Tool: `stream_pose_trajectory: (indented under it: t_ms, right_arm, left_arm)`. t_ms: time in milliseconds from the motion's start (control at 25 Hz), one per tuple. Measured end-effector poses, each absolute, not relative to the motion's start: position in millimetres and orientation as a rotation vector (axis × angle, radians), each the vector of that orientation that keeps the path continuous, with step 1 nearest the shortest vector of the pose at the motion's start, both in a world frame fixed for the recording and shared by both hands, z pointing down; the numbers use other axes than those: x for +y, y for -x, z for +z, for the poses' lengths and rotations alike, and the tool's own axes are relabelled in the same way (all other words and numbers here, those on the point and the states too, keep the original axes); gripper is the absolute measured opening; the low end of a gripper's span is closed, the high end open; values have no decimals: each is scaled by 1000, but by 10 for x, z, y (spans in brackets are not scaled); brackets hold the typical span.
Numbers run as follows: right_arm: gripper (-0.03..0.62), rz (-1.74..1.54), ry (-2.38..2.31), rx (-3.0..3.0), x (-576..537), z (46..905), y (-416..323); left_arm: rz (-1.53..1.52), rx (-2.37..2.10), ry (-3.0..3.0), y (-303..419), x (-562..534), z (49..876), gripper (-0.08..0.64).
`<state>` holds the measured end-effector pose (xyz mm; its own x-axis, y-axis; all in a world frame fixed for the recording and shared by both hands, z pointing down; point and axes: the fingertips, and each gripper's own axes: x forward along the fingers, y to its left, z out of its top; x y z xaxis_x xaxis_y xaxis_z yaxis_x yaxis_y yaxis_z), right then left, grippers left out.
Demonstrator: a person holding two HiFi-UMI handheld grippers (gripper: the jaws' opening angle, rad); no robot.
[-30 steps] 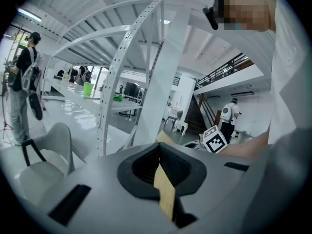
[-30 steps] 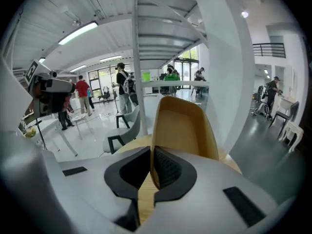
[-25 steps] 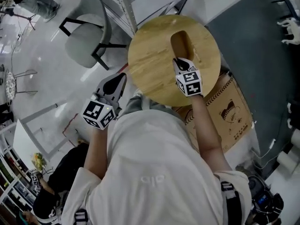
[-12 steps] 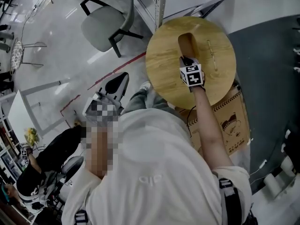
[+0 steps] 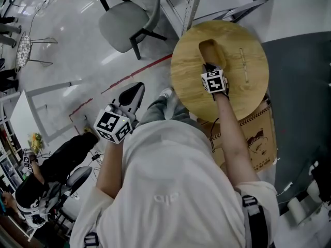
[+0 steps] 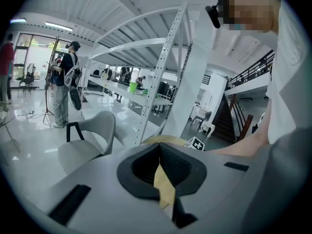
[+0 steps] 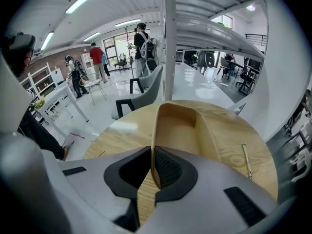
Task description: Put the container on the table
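Floor (image 5: pixel 67 61), pale and glossy, takes up the left and far part of the head view, with a red line (image 5: pixel 137 76) marked across it near the desk. A round wooden desk (image 5: pixel 189 81) stands at the right, ahead of the person. A white metal shelf frame (image 5: pixel 192 1) rises just beyond its far edge. A grey shell chair (image 5: pixel 124 22) on dark legs stands on the floor to the far left of the desk, apart from it. A brown cardboard box (image 5: pixel 258 138) lies under the desk's near right edge, partly covered by it. The container (image 5: pixel 212 50), a shallow oblong wooden tray, rests flat on the desk top, slightly far of centre. The right gripper (image 7: pixel 152 155) points steeply down at the container's near end. Its jaws are opening, with the container's thin near wall upright between them and both pads against it. The left gripper (image 6: pixel 160 155) is held over the floor, left of the desk and well apart from the container. Its jaws are drawn together, with only a thin slit between them and nothing in it. A thin stick (image 7: pixel 247 161) lies on the desk to the right of the container, not touching it.
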<state>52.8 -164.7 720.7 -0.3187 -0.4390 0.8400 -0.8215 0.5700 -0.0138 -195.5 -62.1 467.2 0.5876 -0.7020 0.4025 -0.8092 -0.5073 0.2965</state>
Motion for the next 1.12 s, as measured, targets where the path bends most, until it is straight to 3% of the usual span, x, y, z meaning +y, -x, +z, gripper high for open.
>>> stream_pose_trajectory:
  t_ms: [320,560,720,880,1120]
  right_arm:
    - [55,603,-971,-1932,-1645,7354,-379]
    - [137,583,-960,-1924,-1654,7448,-373]
    - [156,606,-976,-1908,-1615,7389,-383]
    - [153,604,-999,-1925,-1604,7270,-388]
    - [83,595,-1072,-1959,-1582,6840,-511]
  left_arm:
    - [322,-1207,-2352,2052,-646,4725,15]
    - [316,-1204,-2345,2112,-621,4740,15]
    - [307,-1197,-2350,2118,-619,4756,15]
    - [298,-1186,-2359,2096,-634,4743,15]
    - [286,-1108,-2427,1901,-775,4660,15]
